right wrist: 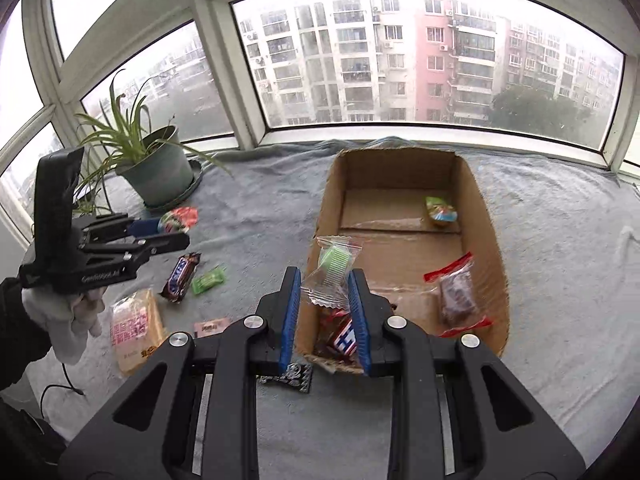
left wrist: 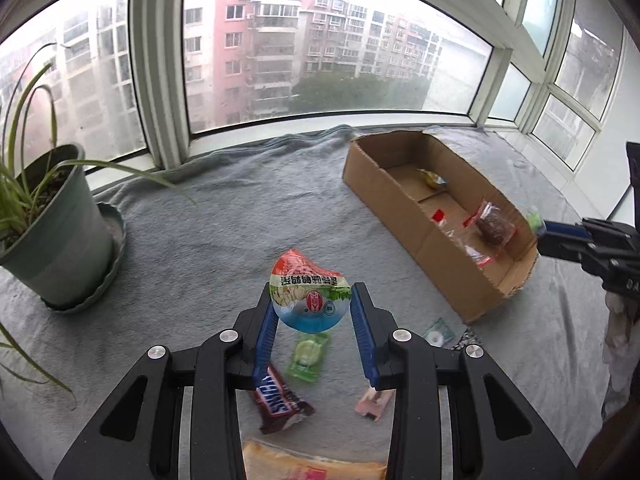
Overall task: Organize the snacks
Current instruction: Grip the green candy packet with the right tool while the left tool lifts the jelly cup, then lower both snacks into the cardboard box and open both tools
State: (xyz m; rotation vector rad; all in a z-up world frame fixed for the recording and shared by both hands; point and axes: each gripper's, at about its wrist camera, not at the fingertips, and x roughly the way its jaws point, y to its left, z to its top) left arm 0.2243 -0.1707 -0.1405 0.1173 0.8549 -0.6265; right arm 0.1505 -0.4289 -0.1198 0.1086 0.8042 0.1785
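Two grips confirmed: left gripper [left wrist: 311,304] clamps a round red, white and blue snack packet [left wrist: 308,294] above the grey blanket [left wrist: 200,232]; right gripper [right wrist: 325,300] pinches a clear-wrapped green sweet [right wrist: 332,270] over the open cardboard box's [right wrist: 490,232] near edge.

The brown bar wrapper [left wrist: 280,398] on the blanket reads "SNICKERS" — other packets' print is too blurred to read.

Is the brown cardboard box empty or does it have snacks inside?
Not empty. The brown cardboard box holds a green round packet and a red-edged clear bag on its floor.
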